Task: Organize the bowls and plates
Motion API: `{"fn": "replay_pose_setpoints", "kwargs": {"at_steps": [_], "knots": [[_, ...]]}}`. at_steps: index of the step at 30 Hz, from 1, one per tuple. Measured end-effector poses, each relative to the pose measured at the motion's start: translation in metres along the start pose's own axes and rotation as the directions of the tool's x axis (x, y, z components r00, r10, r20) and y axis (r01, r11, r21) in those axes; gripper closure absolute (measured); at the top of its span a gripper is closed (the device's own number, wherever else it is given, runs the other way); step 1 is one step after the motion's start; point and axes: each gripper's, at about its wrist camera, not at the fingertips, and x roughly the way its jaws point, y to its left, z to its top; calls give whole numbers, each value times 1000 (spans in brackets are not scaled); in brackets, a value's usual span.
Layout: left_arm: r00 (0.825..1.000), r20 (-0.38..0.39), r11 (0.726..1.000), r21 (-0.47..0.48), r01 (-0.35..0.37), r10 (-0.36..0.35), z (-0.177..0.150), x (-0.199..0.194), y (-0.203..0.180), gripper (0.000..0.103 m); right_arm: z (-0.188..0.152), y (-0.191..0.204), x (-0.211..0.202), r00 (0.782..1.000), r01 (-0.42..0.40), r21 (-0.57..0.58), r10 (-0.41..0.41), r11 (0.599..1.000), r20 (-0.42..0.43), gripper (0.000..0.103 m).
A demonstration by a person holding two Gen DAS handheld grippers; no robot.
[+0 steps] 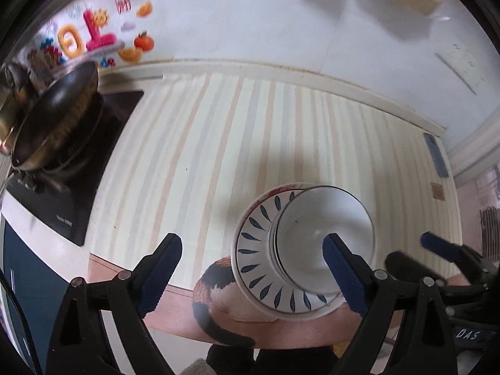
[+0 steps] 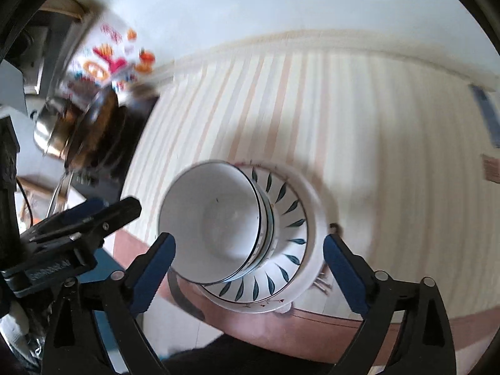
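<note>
Left tool (image 1: 253,268) and right tool (image 2: 250,268) are both spread wide, nothing gripped. Just beyond them, white bowls (image 2: 215,225) are nested on the leaf-patterned plate (image 2: 290,215), itself seated on a larger plate (image 2: 315,218), so one compact stack is formed near the front edge of the striped table (image 1: 250,131). Farther left, a pan (image 1: 59,115) is left on the hob.

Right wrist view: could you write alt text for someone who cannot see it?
A stack of white bowls sits on a leaf-patterned plate at the near edge of a striped tablecloth. The right gripper hangs open above it, holding nothing. The left gripper shows at the left, and a pan behind it.
</note>
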Motion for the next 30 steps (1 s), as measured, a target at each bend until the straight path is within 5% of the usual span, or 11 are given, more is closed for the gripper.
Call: {"fn": "replay_pose_setpoints", "kwargs": {"at_steps": [7,17,30], "knots": [[990,138,995,104,-2,-13,-30,-65,0,11,-43,35,-75,984,74,61,-83,995,161,3],[955,293,992,125,0,-37,-90,-160,13,0,-129,95,-187,922,159,53,-168,986,349,2],[922,387,997,66,-25,-3,-166,-232,18,0,-214,115,-264,880,176,26,-169,984,444,2]]}}
